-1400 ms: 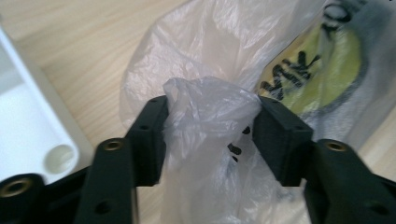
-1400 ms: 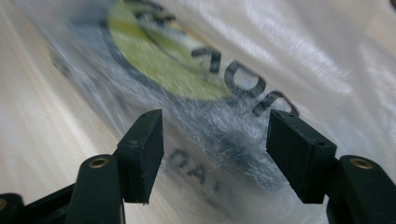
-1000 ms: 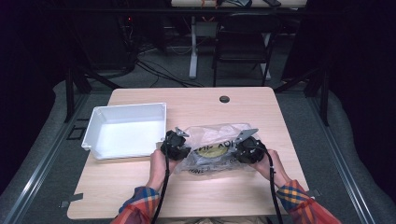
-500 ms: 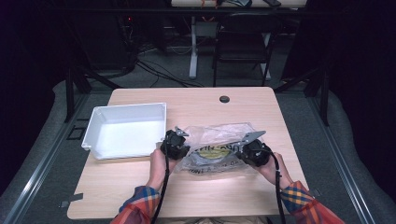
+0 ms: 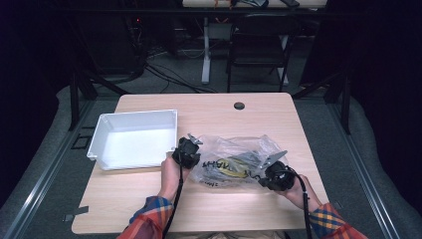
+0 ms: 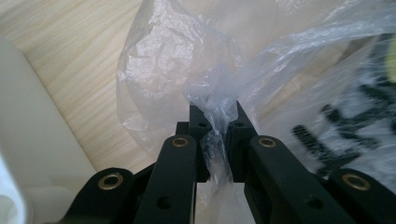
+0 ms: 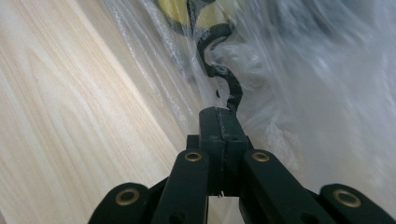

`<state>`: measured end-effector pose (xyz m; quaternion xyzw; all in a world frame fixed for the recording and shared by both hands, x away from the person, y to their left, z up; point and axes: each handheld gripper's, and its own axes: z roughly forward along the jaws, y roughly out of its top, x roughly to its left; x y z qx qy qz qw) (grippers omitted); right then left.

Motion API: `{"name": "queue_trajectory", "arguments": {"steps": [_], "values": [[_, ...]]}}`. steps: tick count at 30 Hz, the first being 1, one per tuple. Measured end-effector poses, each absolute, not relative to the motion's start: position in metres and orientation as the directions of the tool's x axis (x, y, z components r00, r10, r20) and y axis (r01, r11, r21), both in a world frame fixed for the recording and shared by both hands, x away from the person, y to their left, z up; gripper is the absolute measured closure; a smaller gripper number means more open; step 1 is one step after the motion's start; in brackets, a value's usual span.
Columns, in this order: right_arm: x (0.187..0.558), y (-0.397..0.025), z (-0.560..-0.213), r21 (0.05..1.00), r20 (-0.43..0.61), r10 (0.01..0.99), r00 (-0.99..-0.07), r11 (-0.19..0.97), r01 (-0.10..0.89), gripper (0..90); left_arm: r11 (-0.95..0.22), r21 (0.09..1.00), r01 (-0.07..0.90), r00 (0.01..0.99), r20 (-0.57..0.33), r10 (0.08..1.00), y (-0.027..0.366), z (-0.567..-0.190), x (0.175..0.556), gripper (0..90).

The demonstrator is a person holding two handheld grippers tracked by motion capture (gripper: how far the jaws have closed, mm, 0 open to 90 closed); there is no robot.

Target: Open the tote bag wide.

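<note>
A clear plastic bag with black lettering and yellow-and-black contents lies on the wooden table. My left gripper is at the bag's left end, shut on a bunched fold of the bag. My right gripper is at the bag's right end, its jaws pressed together on the bag's film. In the right gripper view a black curved mark or piece shows through the plastic just past the jaw tips.
A white rectangular tray stands on the table to the left of the bag, close to my left gripper. A small black round cap sits at the far middle of the table. Chair and desk legs stand behind the table.
My right gripper has moved toward the near right, drawing the bag's right end with it. The left gripper has stayed beside the tray.
</note>
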<state>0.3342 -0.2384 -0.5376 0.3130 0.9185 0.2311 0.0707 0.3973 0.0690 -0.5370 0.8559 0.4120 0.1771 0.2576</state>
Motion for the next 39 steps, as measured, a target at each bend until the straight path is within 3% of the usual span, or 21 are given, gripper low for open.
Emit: {"name": "queue_trajectory", "arguments": {"steps": [7,13,17,22,28,31,33,34,35,36,39], "values": [[0.335,-0.243,-0.54,0.446,0.029,0.624,-0.781,0.692,0.568,90.0,-0.545,0.565,0.62,0.604,0.101,0.791,0.067,-0.543,0.402,83.0],[0.327,-0.235,-0.517,0.539,0.021,0.579,-0.815,0.68,0.497,69.0,-0.531,0.581,0.617,0.617,0.062,0.784,0.072,-0.518,0.396,57.4],[0.321,-0.232,-0.494,0.63,-0.011,0.575,-0.818,0.639,0.44,58.6,-0.53,0.61,0.589,0.635,0.056,0.771,0.076,-0.498,0.382,49.0],[0.323,-0.227,-0.474,0.694,-0.108,0.624,-0.774,0.605,0.39,48.1,-0.539,0.638,0.55,0.673,0.044,0.739,0.076,-0.479,0.363,44.4],[0.354,-0.221,-0.489,0.614,-0.15,0.647,-0.747,0.653,0.442,36.6,-0.62,0.626,0.472,0.782,0.026,0.622,0.051,-0.482,0.342,41.6],[0.363,-0.219,-0.495,0.599,-0.153,0.654,-0.741,0.658,0.457,42.1,-0.669,0.596,0.444,0.808,0.058,0.587,0.038,-0.492,0.339,40.9],[0.373,-0.219,-0.498,0.603,-0.135,0.666,-0.734,0.643,0.473,61.7,-0.698,0.578,0.422,0.819,0.087,0.567,0.031,-0.499,0.339,44.5],[0.373,-0.219,-0.498,0.603,-0.135,0.666,-0.734,0.643,0.473,61.7,-0.709,0.571,0.414,0.819,0.106,0.564,0.029,-0.502,0.34,44.5],[0.376,-0.219,-0.499,0.613,-0.116,0.674,-0.73,0.627,0.481,65.9,-0.722,0.567,0.396,0.825,0.127,0.551,0.027,-0.508,0.34,47.5],[0.381,-0.221,-0.499,0.621,-0.08,0.684,-0.725,0.603,0.5,72.2,-0.731,0.561,0.389,0.82,0.15,0.552,0.026,-0.51,0.34,56.5],[0.388,-0.224,-0.501,0.639,-0.019,0.693,-0.721,0.563,0.524,79.4,-0.735,0.566,0.372,0.827,0.158,0.54,0.027,-0.514,0.341,70.8]]}}
